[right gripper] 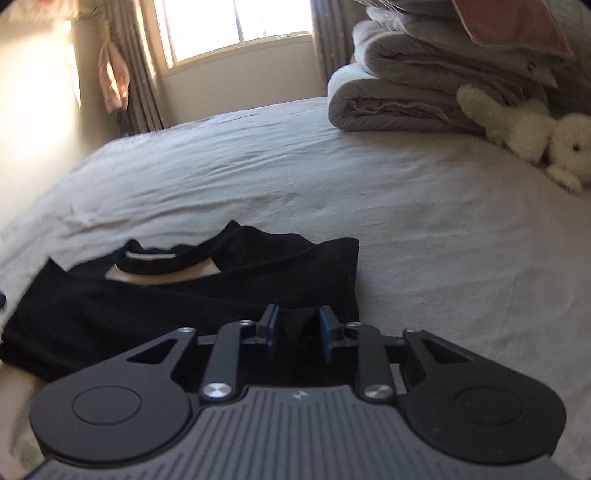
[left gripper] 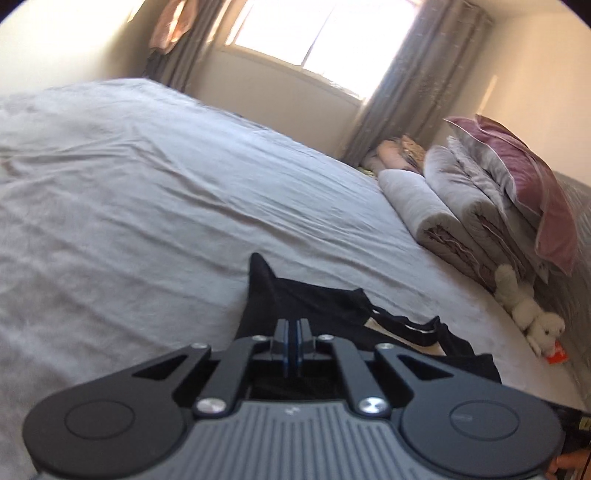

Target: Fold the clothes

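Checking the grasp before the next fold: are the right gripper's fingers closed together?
No, the right gripper has a clear gap between its blue pads, poised over the black shirt on the bed.

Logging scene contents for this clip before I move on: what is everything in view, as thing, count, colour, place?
Black shirt: one, black, lying on the bed near both grippers.
Bed sheet: one, pale grey, covers the bed.
Folded bedding: one stack, grey, far right of the bed.
Pillow: one, pink, atop the stack.
Plush toy: one, cream, beside the stack.
Curtains: grey, flanking the window.
Left gripper: jaws shut; whether on shirt fabric is unclear.
Right gripper: jaws open over the shirt.
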The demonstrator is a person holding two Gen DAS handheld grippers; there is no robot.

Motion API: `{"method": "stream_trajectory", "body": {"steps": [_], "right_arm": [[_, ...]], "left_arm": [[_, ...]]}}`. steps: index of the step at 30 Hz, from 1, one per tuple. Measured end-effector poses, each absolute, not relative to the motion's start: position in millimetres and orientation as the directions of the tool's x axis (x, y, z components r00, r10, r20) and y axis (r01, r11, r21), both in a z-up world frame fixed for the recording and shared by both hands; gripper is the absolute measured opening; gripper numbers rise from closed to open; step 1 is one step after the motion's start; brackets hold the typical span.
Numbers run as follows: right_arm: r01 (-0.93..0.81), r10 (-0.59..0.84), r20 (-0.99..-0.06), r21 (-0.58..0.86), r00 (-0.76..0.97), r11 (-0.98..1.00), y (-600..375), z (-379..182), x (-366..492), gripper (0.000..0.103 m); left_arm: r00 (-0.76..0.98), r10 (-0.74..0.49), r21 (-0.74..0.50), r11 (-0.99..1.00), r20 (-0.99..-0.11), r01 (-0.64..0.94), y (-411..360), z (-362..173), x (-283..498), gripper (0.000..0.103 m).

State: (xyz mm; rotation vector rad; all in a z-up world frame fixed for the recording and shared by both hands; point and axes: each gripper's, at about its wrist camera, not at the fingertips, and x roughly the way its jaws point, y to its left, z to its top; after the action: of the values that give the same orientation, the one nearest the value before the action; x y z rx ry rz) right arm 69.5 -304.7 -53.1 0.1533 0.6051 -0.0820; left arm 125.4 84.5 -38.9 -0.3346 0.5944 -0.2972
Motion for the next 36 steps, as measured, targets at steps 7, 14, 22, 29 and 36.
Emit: {"method": "stream_trajectory", "body": {"steps": [7,14,22,29,36], "right_arm": [[0.152,-0.132,-0.464,0.004,0.876,0.988,-306,-36,62,0.002],[0.254,-0.199,-0.538,0.029,0.819,0.967,-325,-56,69,0.001],[0.145,-0.093,-0.460,0.079,0.883,0.986,-298,-30,55,0.012],[0.095,-0.041,-0.567,0.067,0.822,0.993,-296,-56,52,0.009],[0.100,0.017,-0.568,0.175,0.823,0.980,-289,-15,10,0.036]], "left_arm": [[0.759,-0.306,-0.312,0.939,-0.575,0.142,76,-57,132,0.003],[0.791,-0.310,-0.327,0.934,-0.528,0.148,78,-49,126,0.004],[0.751,-0.380,-0.311,0.919,-0.540,0.241,67,-52,125,0.006],[0.705,-0.417,-0.349,0.903,-0.574,0.249,84,-57,115,0.007],[0.688,-0.452,-0.432,0.875,-0.568,0.218,105,-42,77,0.033]]}}
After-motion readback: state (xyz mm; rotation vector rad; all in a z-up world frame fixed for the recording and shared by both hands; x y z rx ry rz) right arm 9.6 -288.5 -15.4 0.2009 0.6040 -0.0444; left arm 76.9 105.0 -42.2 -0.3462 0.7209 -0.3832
